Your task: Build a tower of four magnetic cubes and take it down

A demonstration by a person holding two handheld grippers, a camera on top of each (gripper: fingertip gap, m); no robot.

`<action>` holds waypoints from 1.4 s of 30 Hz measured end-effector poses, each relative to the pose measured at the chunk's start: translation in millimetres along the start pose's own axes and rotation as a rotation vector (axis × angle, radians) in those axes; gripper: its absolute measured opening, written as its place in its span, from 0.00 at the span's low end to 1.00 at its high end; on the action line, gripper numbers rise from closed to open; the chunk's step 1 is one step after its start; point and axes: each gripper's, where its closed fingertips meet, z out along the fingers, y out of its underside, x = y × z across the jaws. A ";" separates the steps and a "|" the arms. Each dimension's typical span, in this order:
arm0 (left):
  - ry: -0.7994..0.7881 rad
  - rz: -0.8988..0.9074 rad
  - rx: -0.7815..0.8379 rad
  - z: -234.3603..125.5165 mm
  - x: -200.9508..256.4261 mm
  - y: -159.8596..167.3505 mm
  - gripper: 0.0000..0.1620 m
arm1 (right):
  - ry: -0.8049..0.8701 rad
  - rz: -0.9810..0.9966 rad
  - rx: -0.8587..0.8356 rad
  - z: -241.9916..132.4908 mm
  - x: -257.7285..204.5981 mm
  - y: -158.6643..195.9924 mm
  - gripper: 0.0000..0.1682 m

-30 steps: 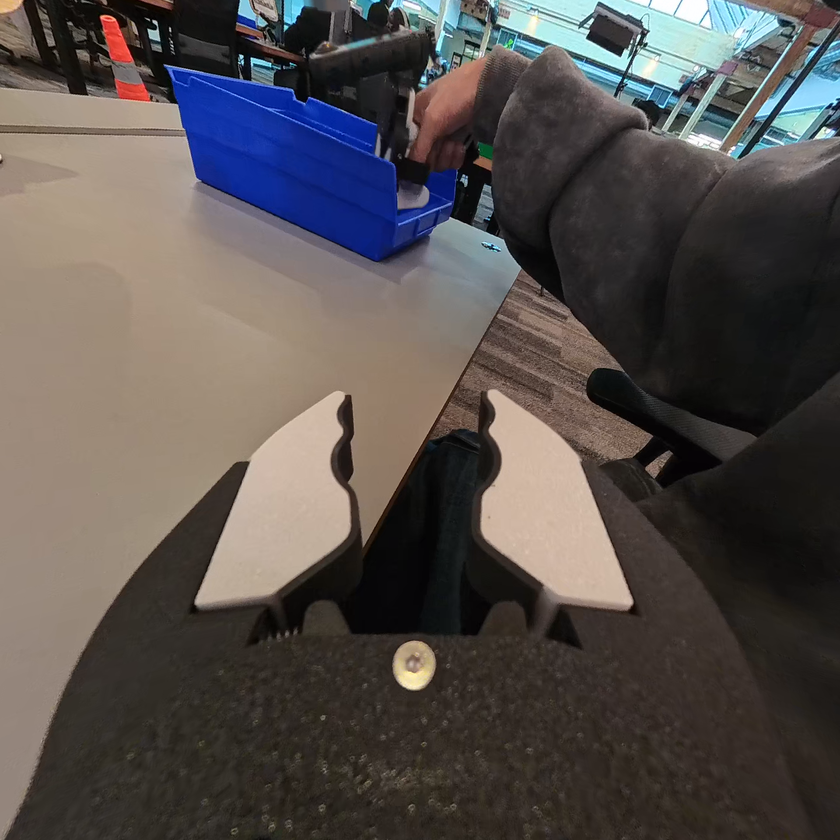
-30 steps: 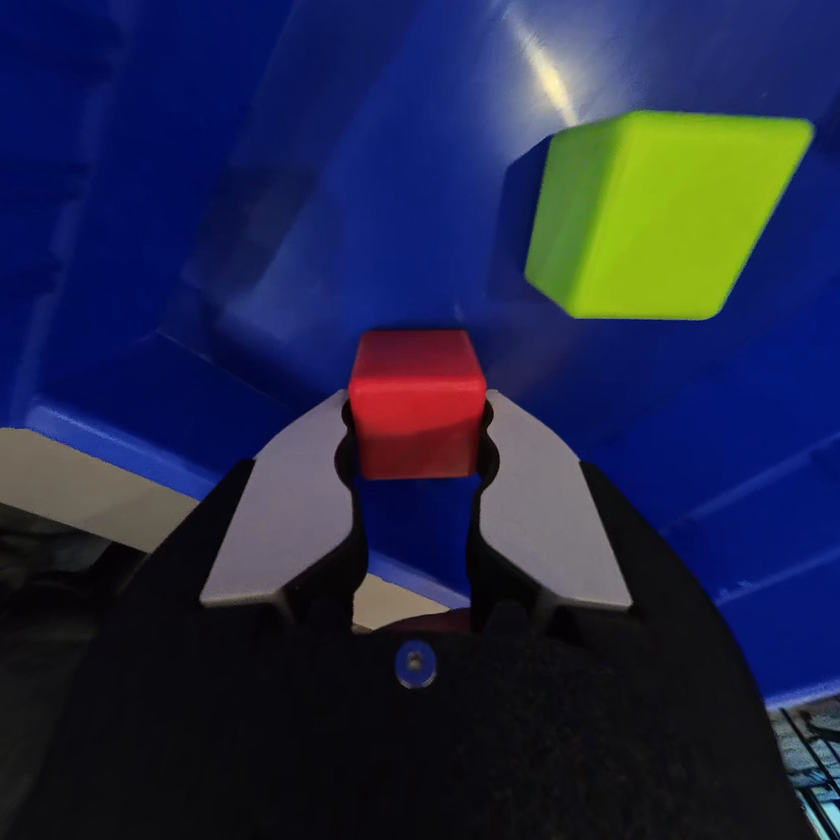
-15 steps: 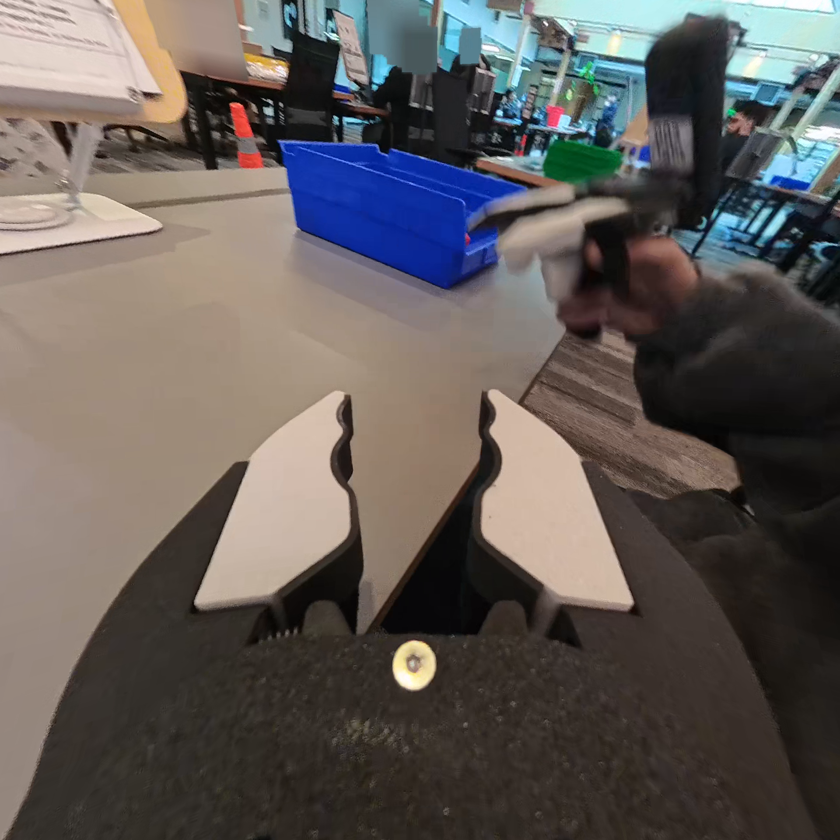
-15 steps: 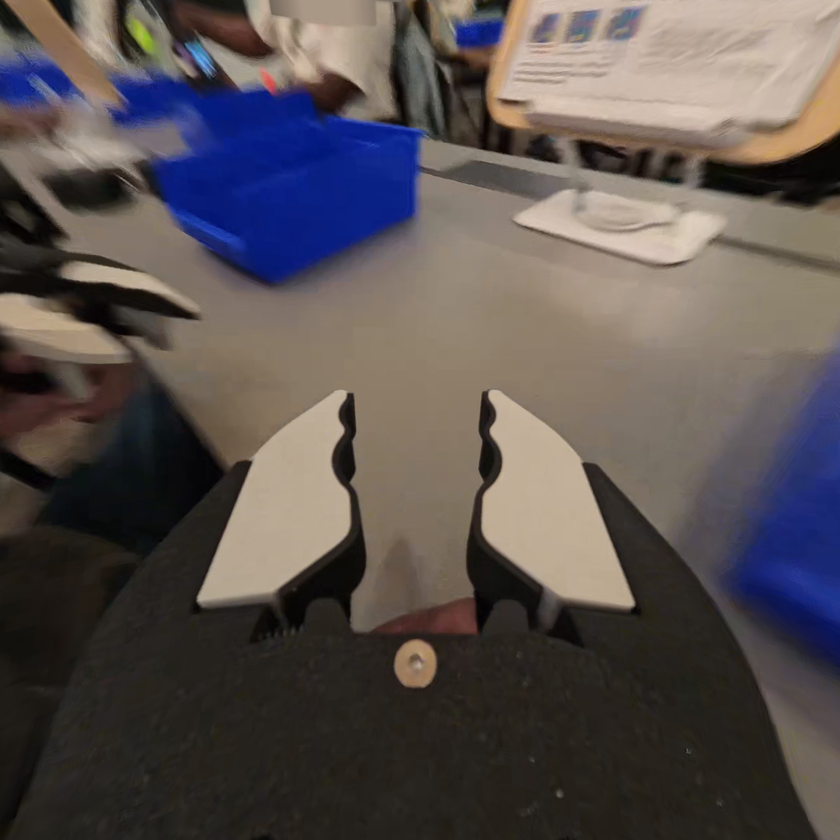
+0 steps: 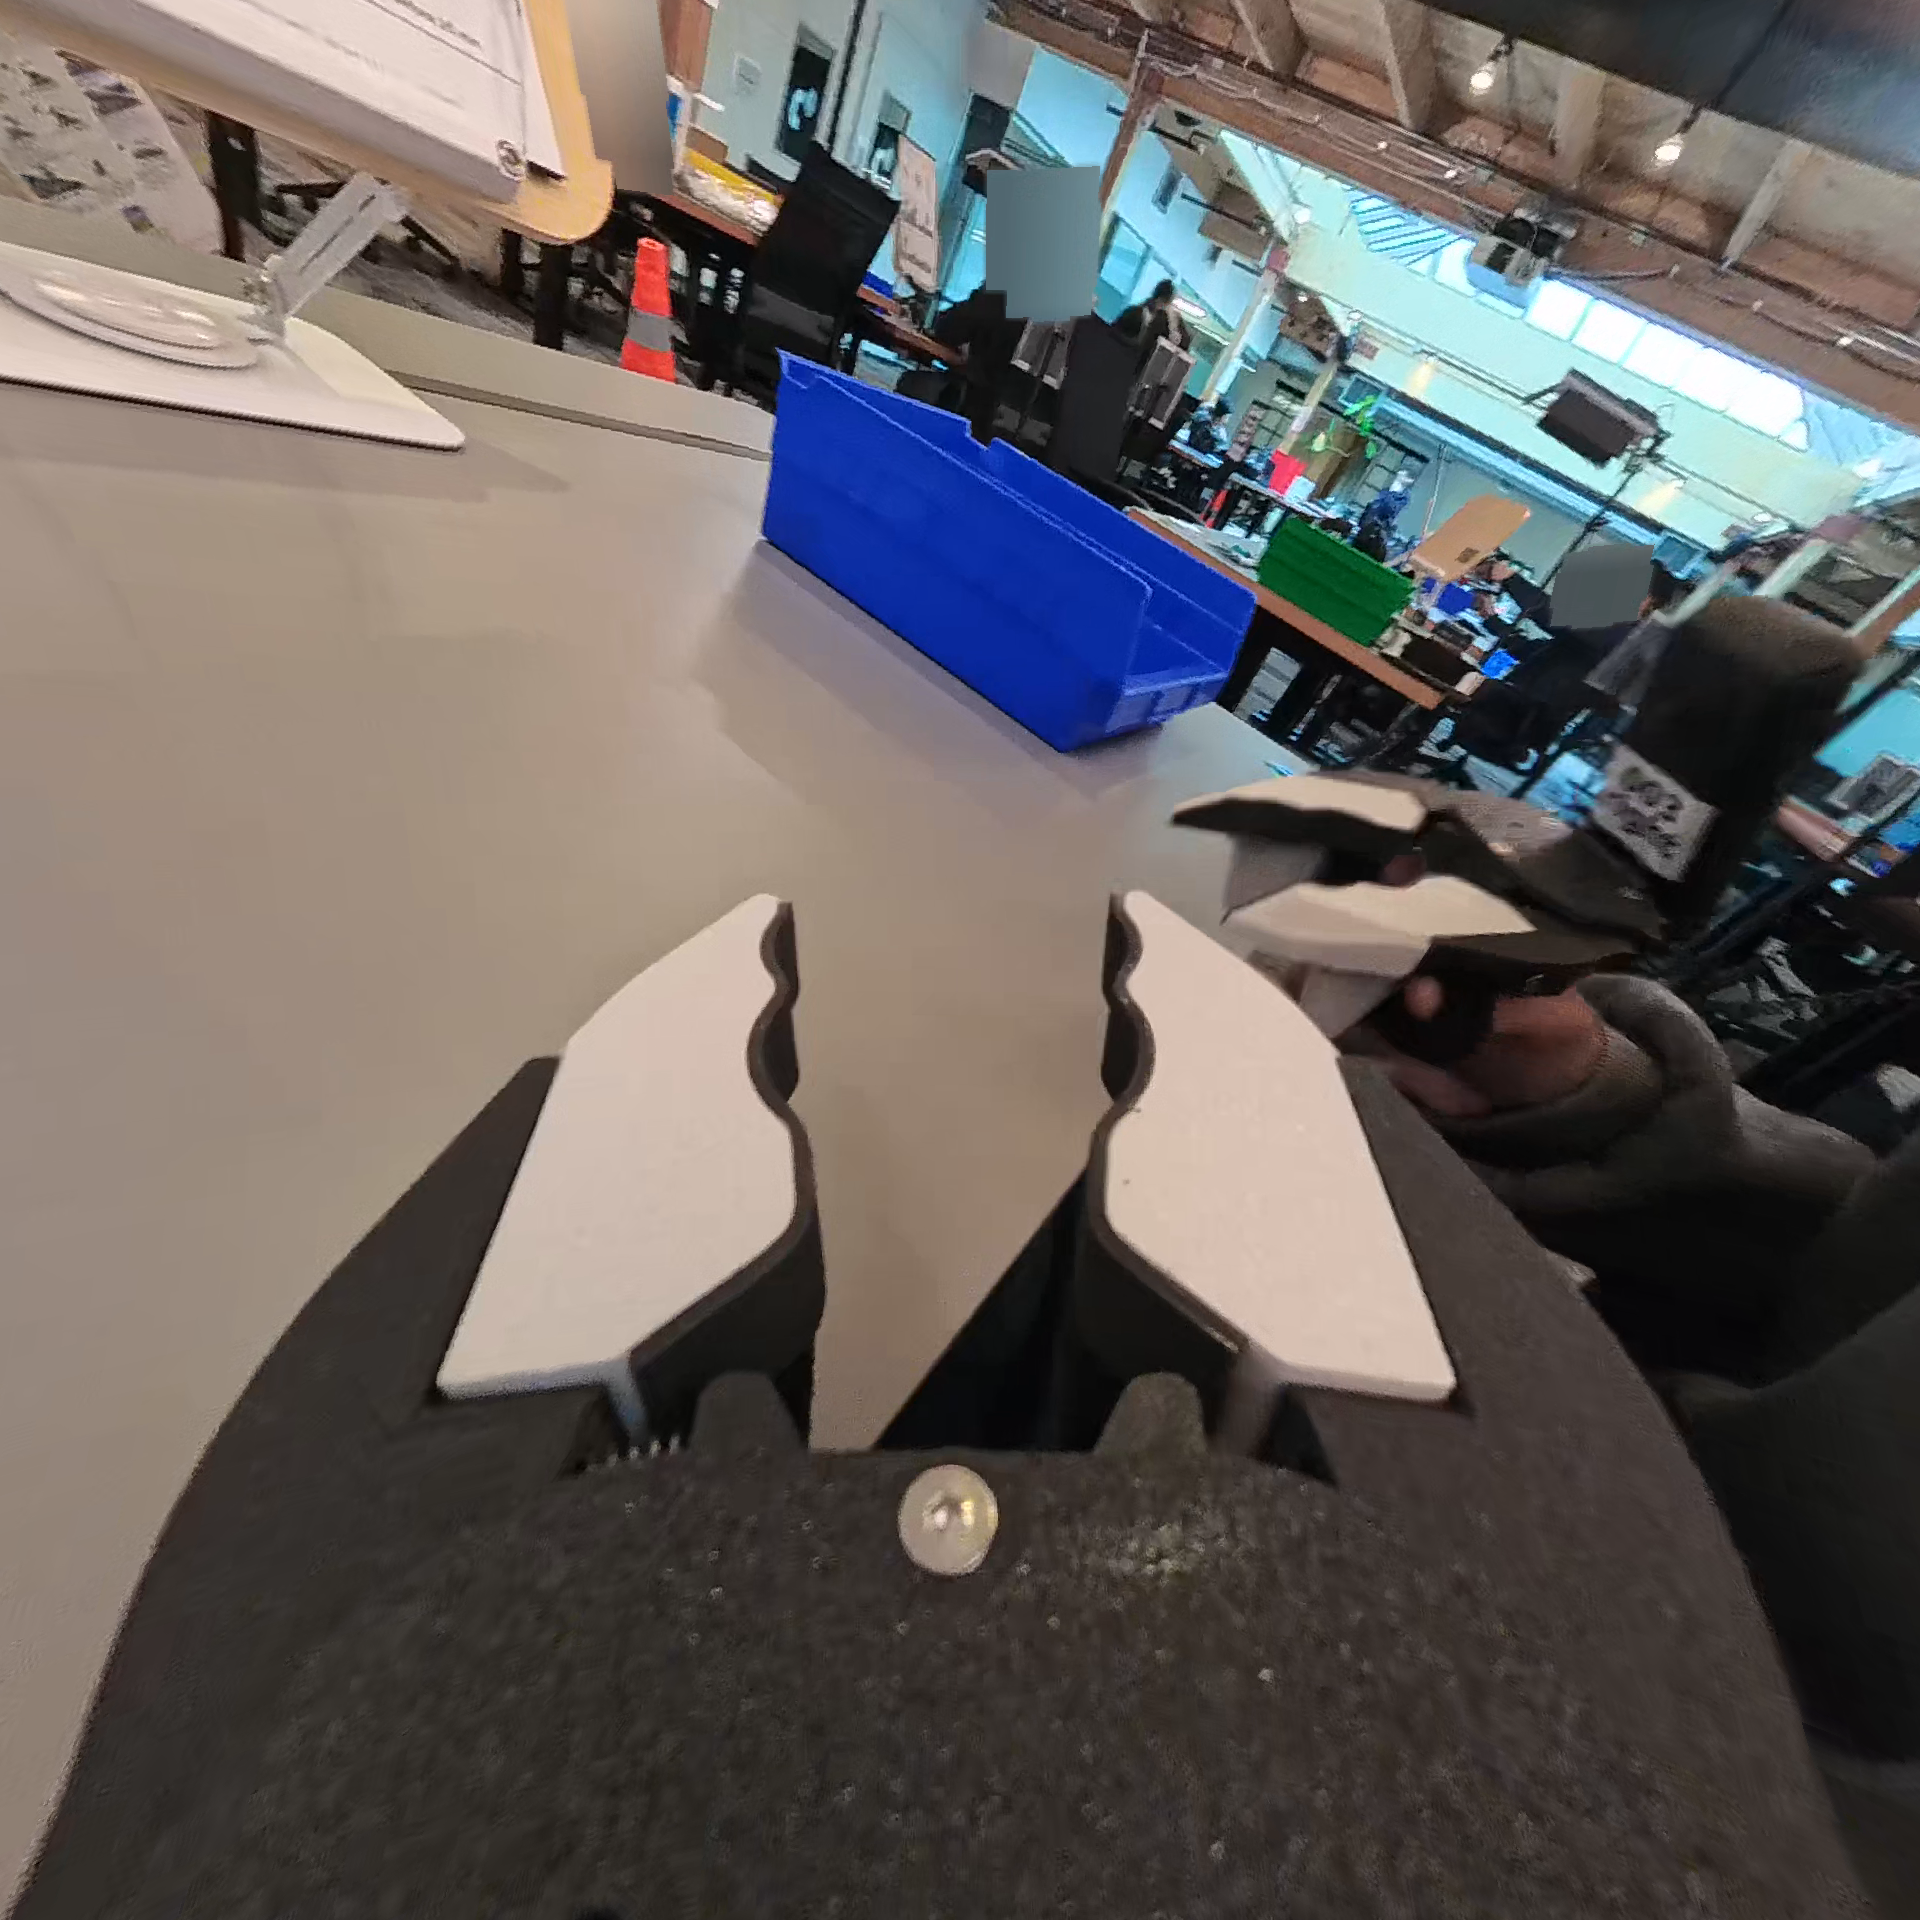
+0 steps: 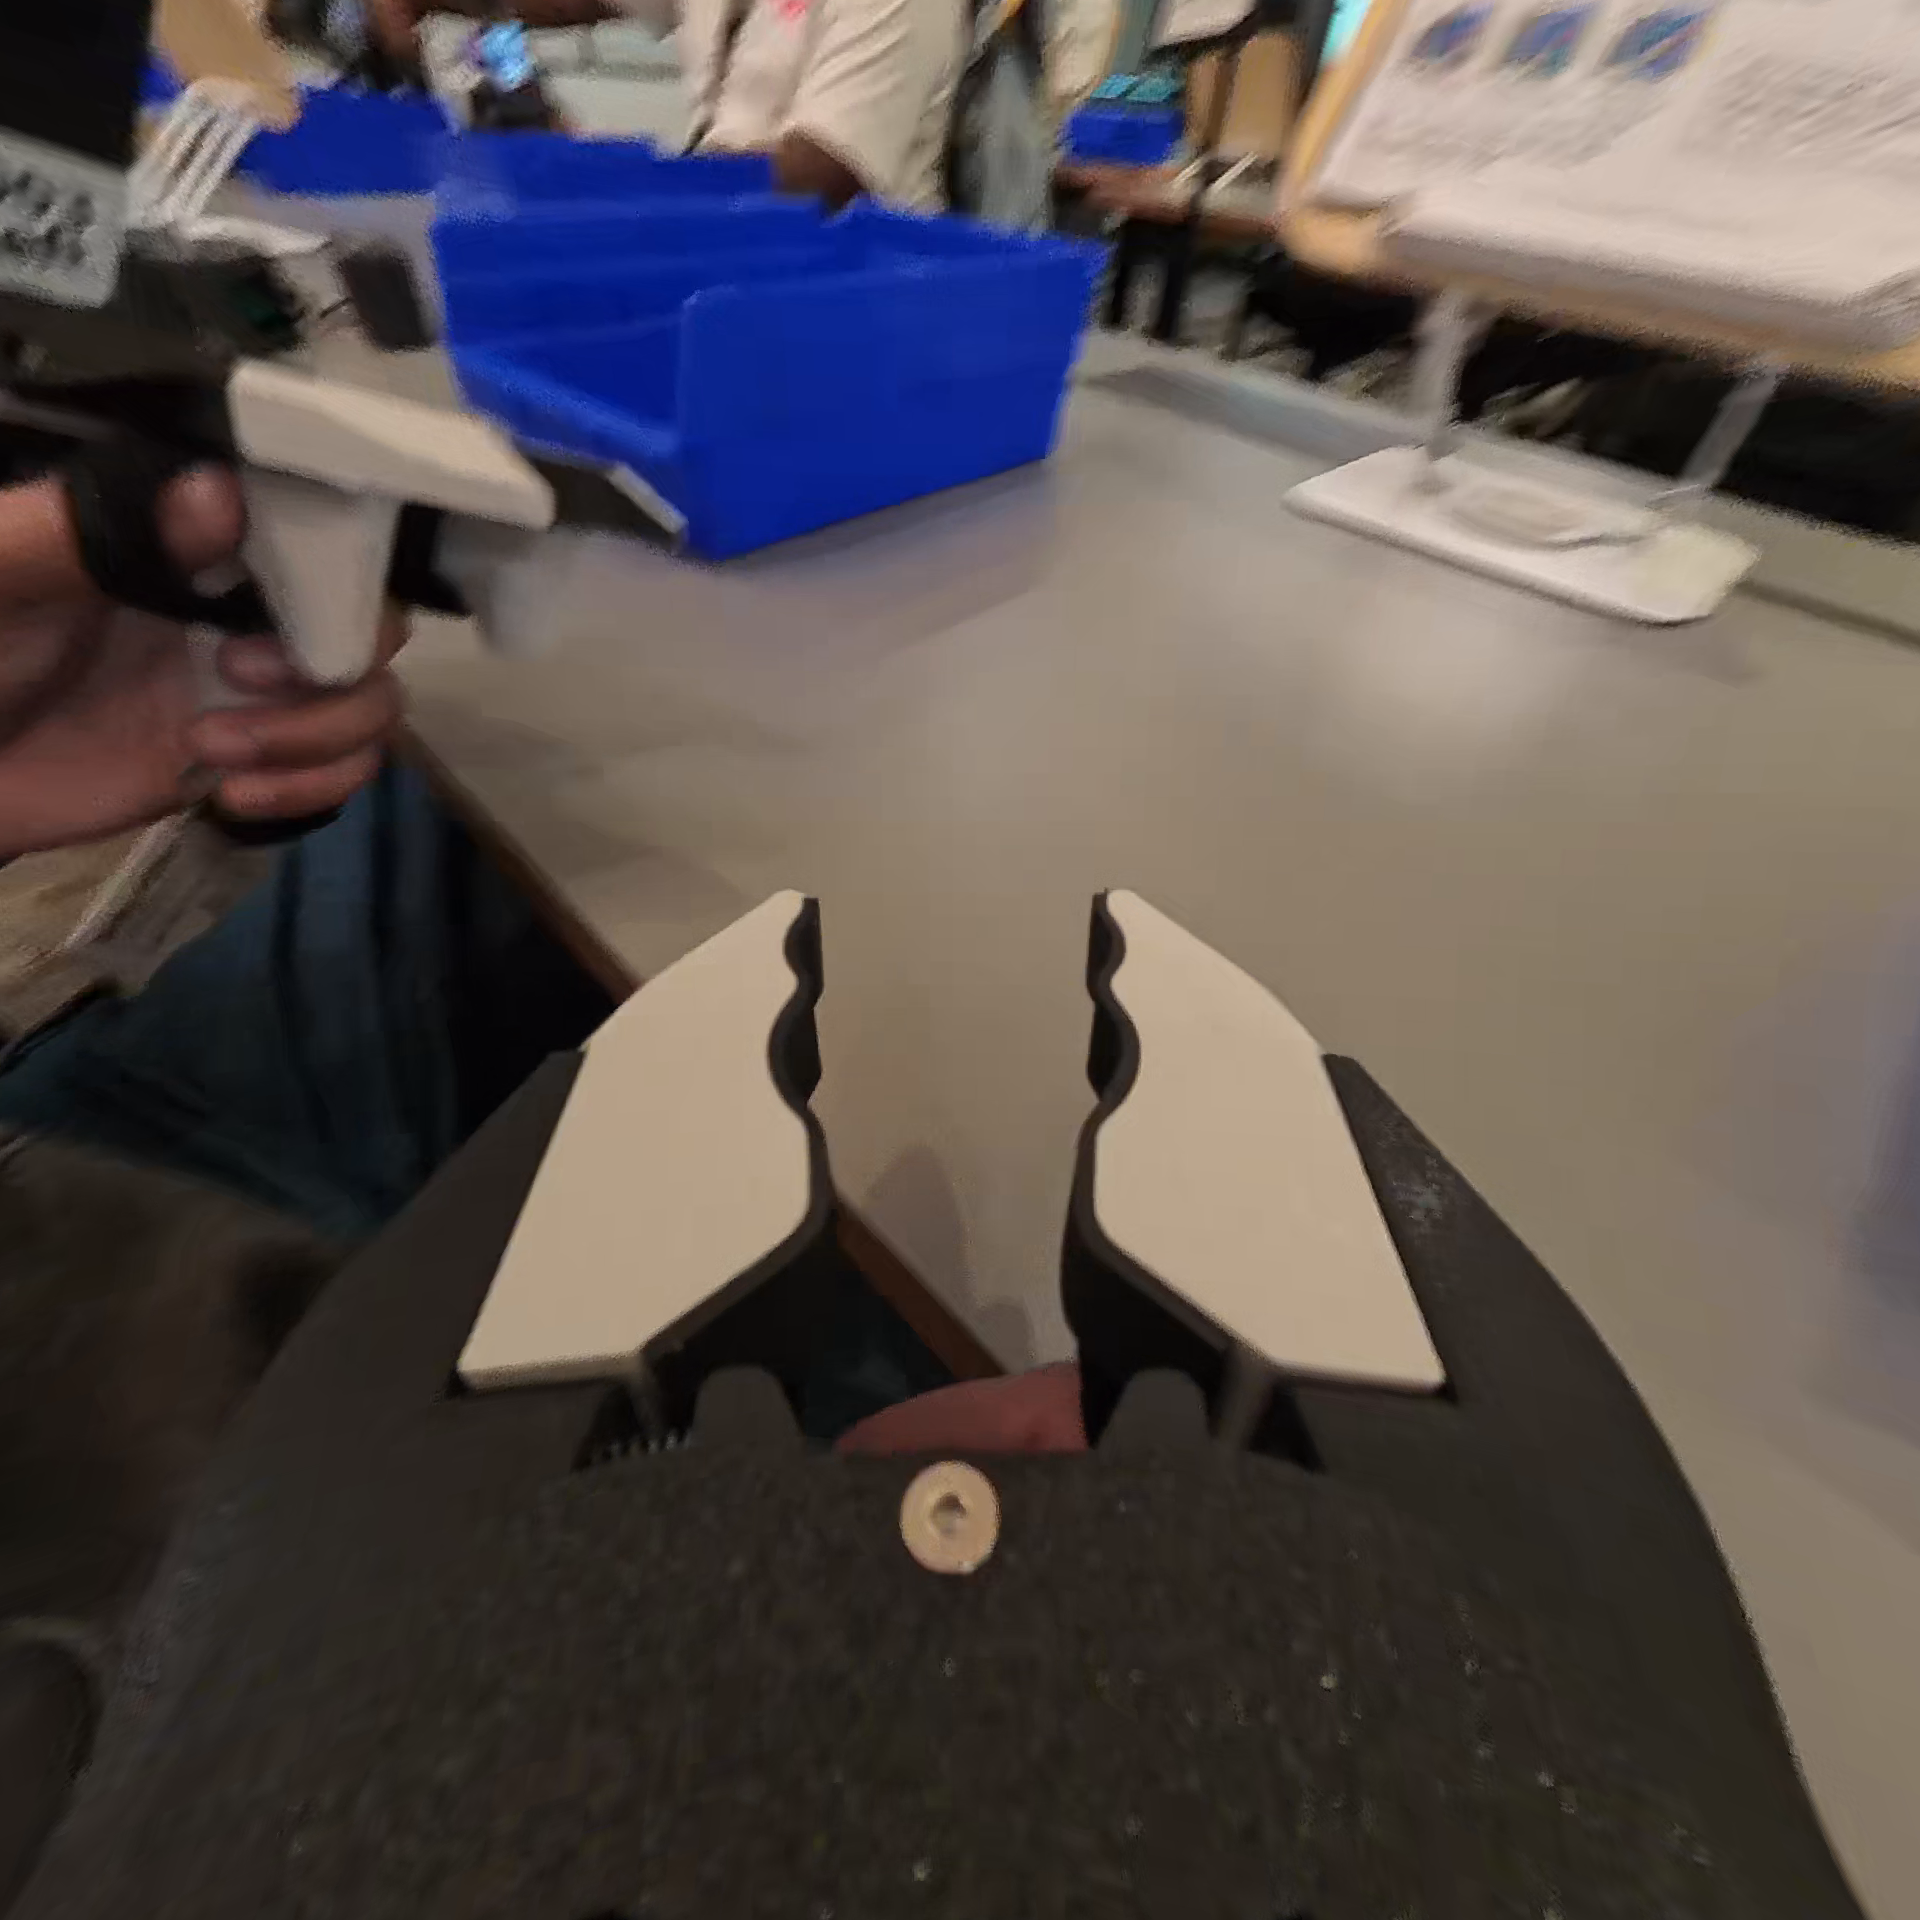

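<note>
1. Both hand-held tools are empty: the left gripper (image 5: 945, 925) has its jaws parted with only bare grey table (image 5: 416, 727) between them, and the right gripper (image 6: 954, 914) is parted just as wide over the table's near edge, holding nothing.
2. No magnetic cube shows in either view. Judging from the task, the cubes probably lie inside the blue bin (image 5: 977, 582), but its side wall hides the interior from both cameras, so that cannot be confirmed.
3. From the left gripper the bin lies ahead and slightly right, well apart, with its long axis running away on a diagonal, near end to the right. From the right gripper the bin (image 6: 769, 343) lies ahead and to the left, also well apart, its short end turned towards the camera.
4. In the left wrist view the right gripper (image 5: 1340, 862) sits just to the right of the left gripper's fingers and a little farther forward, so it appears slightly nearer the bin. That is a judgement, not a clear lead.
5. Hard to make out: the right wrist view is blurred, the bin floor is hidden, and the paper stand (image 6: 1538, 530) ahead and right is cut off at the frame edge.
</note>
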 end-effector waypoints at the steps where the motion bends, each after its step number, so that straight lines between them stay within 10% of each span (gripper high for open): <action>1: -0.013 0.002 0.012 5.2 -0.7 -3.4 0.34 | 0.083 0.013 0.041 -11.0 18.1 -7.6 0.29; 10: 0.028 0.136 -0.205 192.8 60.6 3.6 0.44 | 0.768 0.351 0.298 -152.5 185.6 3.1 0.27; 19: -0.211 0.191 -0.303 353.7 70.5 33.7 0.49 | 0.924 0.169 0.176 -157.0 187.5 5.5 0.26; 28: -0.325 0.070 -0.288 341.9 20.9 18.0 0.14 | 1.012 0.295 0.069 -165.7 209.4 36.3 0.27; 42: -0.347 -0.002 -0.253 270.7 25.3 23.2 0.08 | 1.114 0.327 0.011 -149.9 237.1 44.2 0.17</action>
